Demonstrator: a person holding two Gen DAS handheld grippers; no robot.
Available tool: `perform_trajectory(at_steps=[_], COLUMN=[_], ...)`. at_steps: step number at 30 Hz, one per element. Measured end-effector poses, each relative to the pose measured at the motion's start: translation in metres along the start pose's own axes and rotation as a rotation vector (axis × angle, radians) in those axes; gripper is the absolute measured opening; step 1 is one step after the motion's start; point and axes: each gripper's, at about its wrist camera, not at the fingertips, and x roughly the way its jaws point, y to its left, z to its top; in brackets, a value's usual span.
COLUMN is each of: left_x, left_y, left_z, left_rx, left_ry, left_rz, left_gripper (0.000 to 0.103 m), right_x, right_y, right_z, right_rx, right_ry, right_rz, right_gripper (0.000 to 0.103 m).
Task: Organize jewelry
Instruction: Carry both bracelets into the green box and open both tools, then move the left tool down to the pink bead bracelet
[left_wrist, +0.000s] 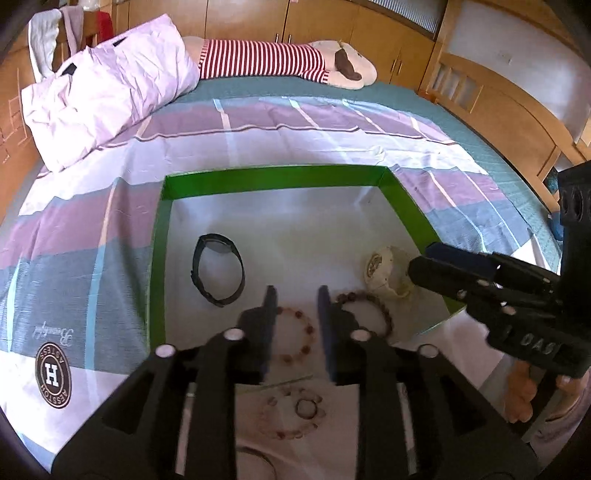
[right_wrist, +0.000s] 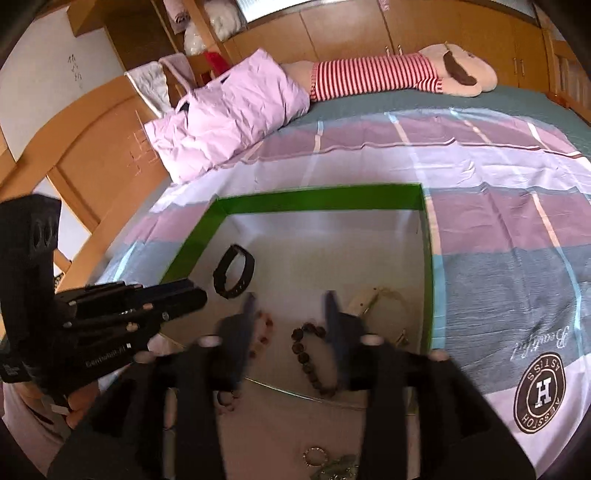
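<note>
A green-walled box (left_wrist: 273, 177) (right_wrist: 317, 197) lies on the bed. In it lie a black band (left_wrist: 218, 273) (right_wrist: 233, 271), a cream watch (left_wrist: 384, 271) (right_wrist: 373, 299), a pink bead bracelet (left_wrist: 299, 334) (right_wrist: 264, 326) and a dark bead bracelet (left_wrist: 373, 310) (right_wrist: 306, 360). In front of the box lie another pink bead bracelet (left_wrist: 291, 413) with a small ring, and a round metal ring (right_wrist: 315, 456). My left gripper (left_wrist: 297, 295) is open above the pink bracelet in the box. My right gripper (right_wrist: 291, 299) is open above the dark bracelet. Both are empty.
A pink pillow (left_wrist: 107, 96) (right_wrist: 229, 118) and a striped plush dog (left_wrist: 280, 62) (right_wrist: 399, 75) lie at the far side of the bed. Wooden cabinets line the walls. The checked sheet (left_wrist: 74, 266) (right_wrist: 517, 236) spreads around the box.
</note>
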Motion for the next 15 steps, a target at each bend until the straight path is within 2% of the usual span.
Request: perform_trajectory(at_steps=[3, 5, 7, 10, 13, 15], left_x=[-0.013, -0.021, -0.026, -0.023, -0.007, 0.004], left_y=[0.0, 0.001, -0.001, -0.005, -0.01, -0.013], left_z=[-0.009, -0.02, -0.036, -0.059, -0.076, -0.079], left_rx=[0.015, 0.019, 0.033, 0.055, 0.077, 0.093], left_ry=[-0.001, 0.012, 0.041, 0.088, 0.158, 0.189], left_rz=[-0.003, -0.011, -0.009, 0.011, 0.057, 0.091], left_gripper=[0.027, 0.032, 0.035, 0.041, 0.042, 0.043], right_x=[-0.011, -0.019, -0.025, -0.025, -0.011, 0.005], right_y=[-0.001, -0.001, 0.0, -0.006, -0.021, -0.033], right_z=[-0.001, -0.006, -0.016, -0.041, -0.062, -0.075], right_rx=[0.012, 0.006, -0.017, -0.05, -0.026, 0.004], right_ry=[0.024, 0.052, 0.105, 0.218, 0.311, 0.41], right_rz=[0.02, 0.02, 0.01, -0.052, -0.14, -0.166], right_gripper=[0.045, 0.045, 0.045, 0.045, 0.045, 0.044])
